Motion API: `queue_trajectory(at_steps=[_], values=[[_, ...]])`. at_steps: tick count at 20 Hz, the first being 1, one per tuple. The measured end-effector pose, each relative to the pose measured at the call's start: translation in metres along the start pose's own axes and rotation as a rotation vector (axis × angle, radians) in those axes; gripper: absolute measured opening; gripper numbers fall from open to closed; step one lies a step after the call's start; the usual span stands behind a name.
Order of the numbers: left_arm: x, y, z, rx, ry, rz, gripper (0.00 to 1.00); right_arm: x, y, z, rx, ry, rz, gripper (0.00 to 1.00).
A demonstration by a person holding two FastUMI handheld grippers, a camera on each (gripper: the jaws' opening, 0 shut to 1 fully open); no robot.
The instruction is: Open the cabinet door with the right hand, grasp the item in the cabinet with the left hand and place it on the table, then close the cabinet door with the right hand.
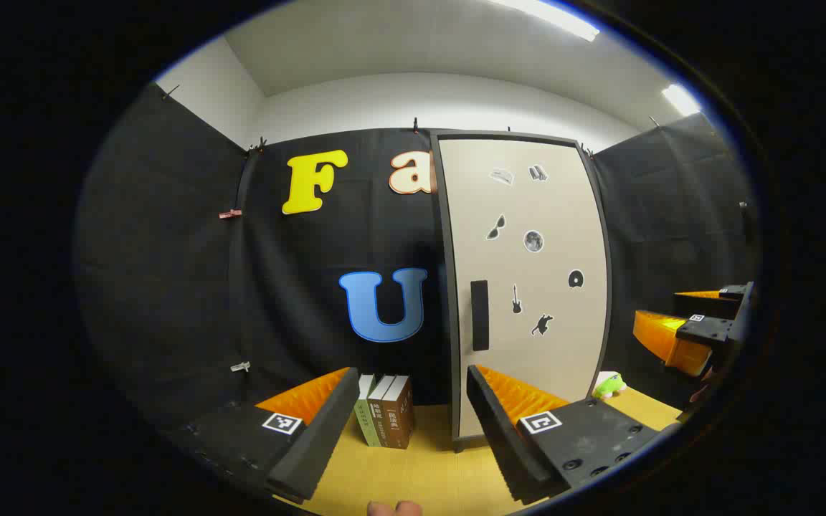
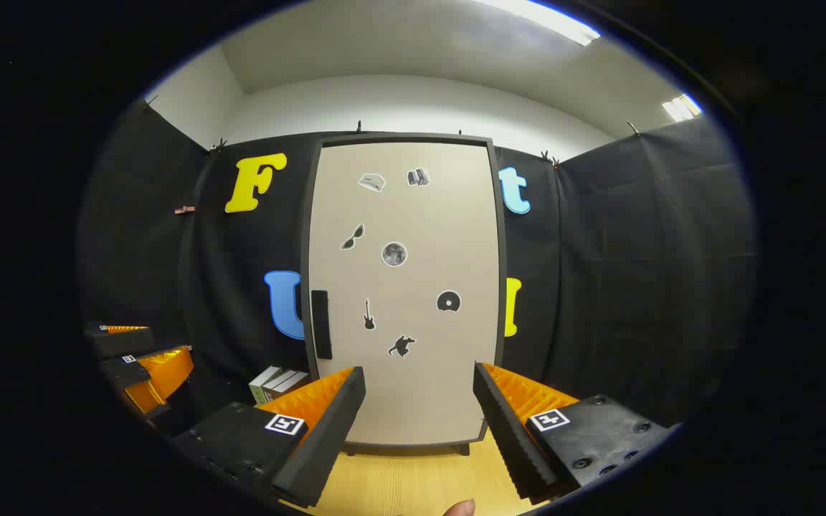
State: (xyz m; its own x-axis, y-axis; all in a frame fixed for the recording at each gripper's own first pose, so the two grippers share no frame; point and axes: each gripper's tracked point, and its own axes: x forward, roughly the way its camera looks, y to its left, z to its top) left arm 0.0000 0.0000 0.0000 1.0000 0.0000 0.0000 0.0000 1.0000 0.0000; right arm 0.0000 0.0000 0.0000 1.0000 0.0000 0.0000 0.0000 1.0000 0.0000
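Observation:
A tall beige cabinet door (image 2: 402,287) with small stickers stands closed on the wooden table, straight ahead in the right gripper view. Its dark vertical handle (image 2: 320,324) sits at the door's left edge. My right gripper (image 2: 416,430) is open, some way in front of the door's lower part, touching nothing. In the left gripper view the same door (image 1: 528,287) and handle (image 1: 480,315) lie to the right of centre. My left gripper (image 1: 409,430) is open and empty, pointing at the wall beside the cabinet. The item inside the cabinet is hidden.
Several books (image 1: 386,419) stand upright on the table (image 1: 420,473) left of the cabinet, also seen as books (image 2: 277,383) in the right gripper view. A small green toy (image 1: 608,385) lies at the cabinet's right foot. Black cloth walls surround the booth.

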Motion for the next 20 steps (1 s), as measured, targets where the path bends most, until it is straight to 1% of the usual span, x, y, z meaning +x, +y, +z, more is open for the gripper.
queue_trajectory(at_steps=[2,4,8,10,17,20], values=[[-0.001,-0.005,-0.001,-0.003,0.004,0.0,0.94,0.0,-0.003,-0.004,-0.017,0.003,-0.001,0.98],[-0.002,-0.015,-0.002,-0.02,0.007,-0.018,0.95,-0.002,-0.003,-0.01,-0.014,0.023,0.001,0.97],[-0.004,-0.021,-0.003,-0.018,0.006,-0.037,0.95,-0.006,0.005,-0.01,-0.011,0.025,0.011,0.97],[-0.004,-0.023,-0.004,-0.036,0.007,-0.041,0.96,-0.007,0.009,-0.009,-0.015,0.022,0.017,0.97],[-0.004,-0.014,-0.008,-0.04,0.015,-0.043,0.96,-0.007,0.021,0.0,-0.003,0.01,0.025,0.98],[-0.006,0.001,-0.012,-0.056,0.012,-0.034,0.97,-0.001,0.04,0.005,0.008,0.007,0.049,0.97]])
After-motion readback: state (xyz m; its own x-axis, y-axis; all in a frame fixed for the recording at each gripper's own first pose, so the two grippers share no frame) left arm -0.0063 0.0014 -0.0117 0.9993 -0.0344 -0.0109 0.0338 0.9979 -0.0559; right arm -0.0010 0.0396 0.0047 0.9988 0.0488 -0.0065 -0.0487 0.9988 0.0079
